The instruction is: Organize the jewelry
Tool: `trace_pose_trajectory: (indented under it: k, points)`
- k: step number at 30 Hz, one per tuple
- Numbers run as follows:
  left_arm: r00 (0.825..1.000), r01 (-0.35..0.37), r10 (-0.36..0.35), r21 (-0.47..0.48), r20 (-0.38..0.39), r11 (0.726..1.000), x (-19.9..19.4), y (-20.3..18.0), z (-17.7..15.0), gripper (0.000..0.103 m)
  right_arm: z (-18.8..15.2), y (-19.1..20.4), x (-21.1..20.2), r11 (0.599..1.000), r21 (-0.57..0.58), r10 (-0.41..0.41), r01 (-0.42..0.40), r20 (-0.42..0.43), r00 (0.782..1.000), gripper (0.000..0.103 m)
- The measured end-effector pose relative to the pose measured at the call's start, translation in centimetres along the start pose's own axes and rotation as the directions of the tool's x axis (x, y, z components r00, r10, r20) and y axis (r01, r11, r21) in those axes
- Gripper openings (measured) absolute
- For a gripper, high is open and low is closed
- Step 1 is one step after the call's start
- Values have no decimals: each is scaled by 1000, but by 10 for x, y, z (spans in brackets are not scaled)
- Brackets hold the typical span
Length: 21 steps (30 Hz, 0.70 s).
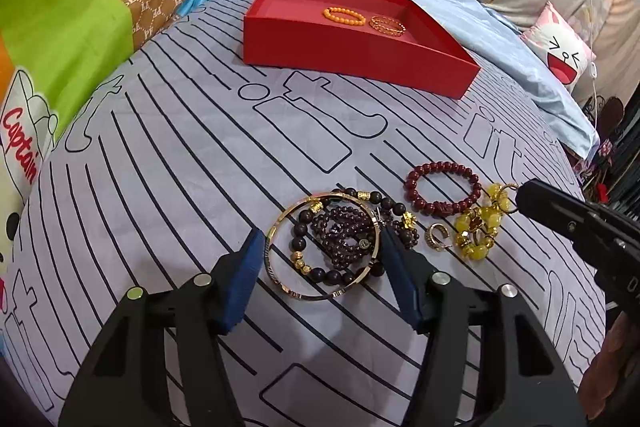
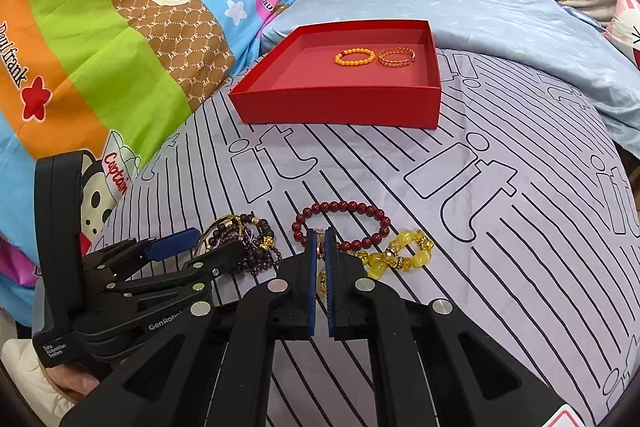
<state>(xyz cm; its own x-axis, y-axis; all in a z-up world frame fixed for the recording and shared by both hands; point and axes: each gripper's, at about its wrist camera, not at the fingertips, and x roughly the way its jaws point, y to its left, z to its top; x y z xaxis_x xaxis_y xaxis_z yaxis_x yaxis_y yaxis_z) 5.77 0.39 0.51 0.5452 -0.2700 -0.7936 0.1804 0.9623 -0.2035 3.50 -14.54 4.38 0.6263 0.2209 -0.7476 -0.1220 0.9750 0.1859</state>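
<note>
Here the jewelry lies on a striped bedsheet (image 1: 168,163): a gold bangle (image 1: 324,247) ringing dark purple beads (image 1: 340,239), a dark red bead bracelet (image 1: 442,189) and a yellow bead bracelet (image 1: 478,227) just beside it; farther off, a red box (image 1: 352,55) holds an orange bead bracelet (image 1: 344,15) beside a gold chain bracelet (image 1: 387,25); the left gripper (image 1: 322,247) tilts downward, jaws apart on either side of the bangle, whether touching cannot be told; the right gripper (image 2: 320,247) also tilts down, its jaws together at the red bracelet's near edge
</note>
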Motion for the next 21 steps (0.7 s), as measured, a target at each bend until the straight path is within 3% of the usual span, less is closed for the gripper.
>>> trace_pose_trajectory:
  k: [10, 21]
  points:
    - [1000, 3, -3, -4, 4, 1000, -9, 0, 0, 56, 2, 1, -2, 1000, -3, 2, -2, 7, 1000, 4]
    - [997, 29, -29, 1, 74, 1000, -41, -8, 25, 56, 12, 1, -10, 1000, -9, -1, 2, 39, 999, 4]
